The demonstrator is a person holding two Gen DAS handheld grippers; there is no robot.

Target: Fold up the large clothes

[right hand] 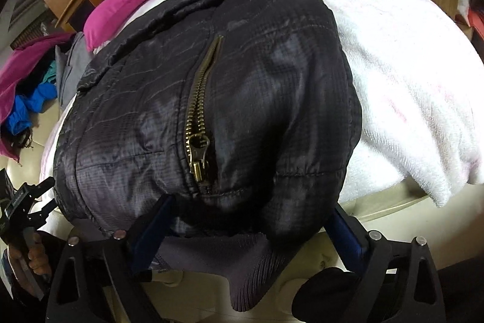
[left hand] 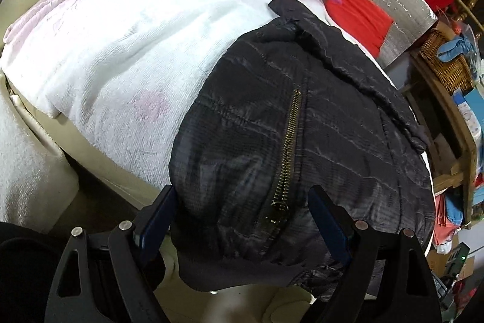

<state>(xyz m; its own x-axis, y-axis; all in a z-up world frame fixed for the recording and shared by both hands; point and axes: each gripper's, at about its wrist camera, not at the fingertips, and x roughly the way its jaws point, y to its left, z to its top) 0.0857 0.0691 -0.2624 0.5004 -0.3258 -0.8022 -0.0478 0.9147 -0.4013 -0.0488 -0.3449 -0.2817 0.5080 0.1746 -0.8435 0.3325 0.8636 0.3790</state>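
I see the black jacket (left hand: 302, 126) spread zipped on the white towel (left hand: 106, 65), no fold made yet — both tools, left (left hand: 242, 202) and right (right hand: 251, 217), open at its near hem.

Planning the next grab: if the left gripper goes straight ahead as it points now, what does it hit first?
The black jacket. Its hem already bulges between the open fingers of the left gripper, with the brass zipper nearly centered. Whether they touch yet is unclear.
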